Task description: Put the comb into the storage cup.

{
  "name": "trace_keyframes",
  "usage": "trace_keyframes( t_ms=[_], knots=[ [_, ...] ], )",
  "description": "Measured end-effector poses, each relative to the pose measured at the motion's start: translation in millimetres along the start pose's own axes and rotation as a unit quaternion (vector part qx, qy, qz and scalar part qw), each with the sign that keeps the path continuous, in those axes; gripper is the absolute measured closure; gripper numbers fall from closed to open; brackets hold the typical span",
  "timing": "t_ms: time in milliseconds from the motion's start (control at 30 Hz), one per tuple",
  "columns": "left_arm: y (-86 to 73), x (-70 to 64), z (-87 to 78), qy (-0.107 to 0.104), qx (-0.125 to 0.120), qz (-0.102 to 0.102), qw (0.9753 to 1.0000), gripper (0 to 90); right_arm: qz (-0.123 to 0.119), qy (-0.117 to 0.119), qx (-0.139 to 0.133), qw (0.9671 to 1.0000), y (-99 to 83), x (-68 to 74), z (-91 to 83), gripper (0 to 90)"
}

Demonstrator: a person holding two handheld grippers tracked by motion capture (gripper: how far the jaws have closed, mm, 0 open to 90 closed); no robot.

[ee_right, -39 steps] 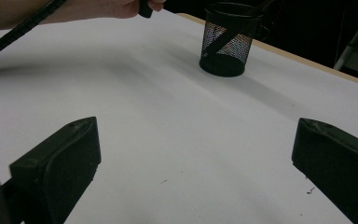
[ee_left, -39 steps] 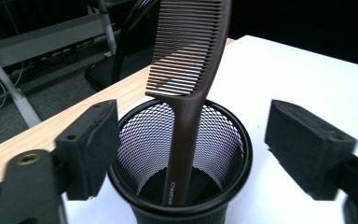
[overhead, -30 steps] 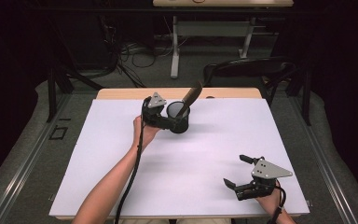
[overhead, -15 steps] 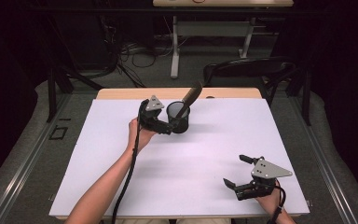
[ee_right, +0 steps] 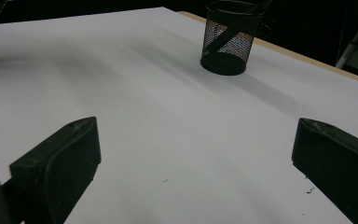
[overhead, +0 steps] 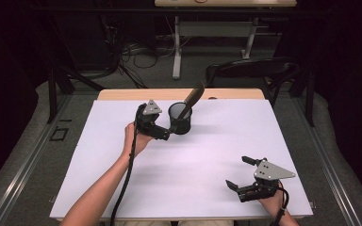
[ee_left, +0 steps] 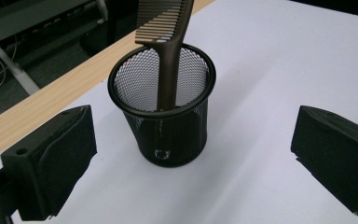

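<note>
A black mesh cup (overhead: pixel 179 120) stands upright near the far edge of the white table, with a brown comb (overhead: pixel 192 98) leaning in it, teeth up. My left gripper (overhead: pixel 165 131) sits just left of the cup, pointing at it. In the left gripper view the cup (ee_left: pixel 170 126) and comb (ee_left: pixel 166 56) stand a little ahead of the left gripper (ee_left: pixel 194 122), which is open with its jaws wide apart and touching nothing. My right gripper (overhead: pixel 237 172) rests open near the front right edge. In the right gripper view the cup (ee_right: pixel 225 44) is far off.
The white sheet (overhead: pixel 217 141) covers the tabletop; a wooden strip (overhead: pixel 122 94) shows along the far edge. A black chair (overhead: pixel 250 70) stands behind the table. Dark floor and cables lie beyond.
My left gripper has drawn back to the left and slightly nearer from the cup, which stays where it was. The right gripper has not moved.
</note>
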State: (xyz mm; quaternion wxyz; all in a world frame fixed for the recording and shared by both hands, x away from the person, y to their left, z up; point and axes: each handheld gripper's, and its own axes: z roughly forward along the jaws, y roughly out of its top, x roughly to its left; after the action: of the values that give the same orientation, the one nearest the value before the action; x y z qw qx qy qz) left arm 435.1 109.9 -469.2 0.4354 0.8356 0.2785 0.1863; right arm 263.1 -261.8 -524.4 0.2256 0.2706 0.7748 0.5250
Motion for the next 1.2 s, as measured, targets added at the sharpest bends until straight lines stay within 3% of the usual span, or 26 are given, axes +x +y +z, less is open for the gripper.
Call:
trace_keyframes(
  t_ms=[767, 1200],
  knots=[
    [-25.3, -11.4, -43.0, 0.002, 0.028, 0.001, 0.9996, 0.2, 0.001, -0.003, -0.001, 1.0, 0.1, 0.1, -0.3, 0.7],
    [-45.7, -14.4, -66.3, 0.009, 0.03, -0.006, 0.9995, 0.2, 0.0, -0.003, 0.0, 1.0, 0.1, 0.2, 0.0, 0.7]
  ],
)
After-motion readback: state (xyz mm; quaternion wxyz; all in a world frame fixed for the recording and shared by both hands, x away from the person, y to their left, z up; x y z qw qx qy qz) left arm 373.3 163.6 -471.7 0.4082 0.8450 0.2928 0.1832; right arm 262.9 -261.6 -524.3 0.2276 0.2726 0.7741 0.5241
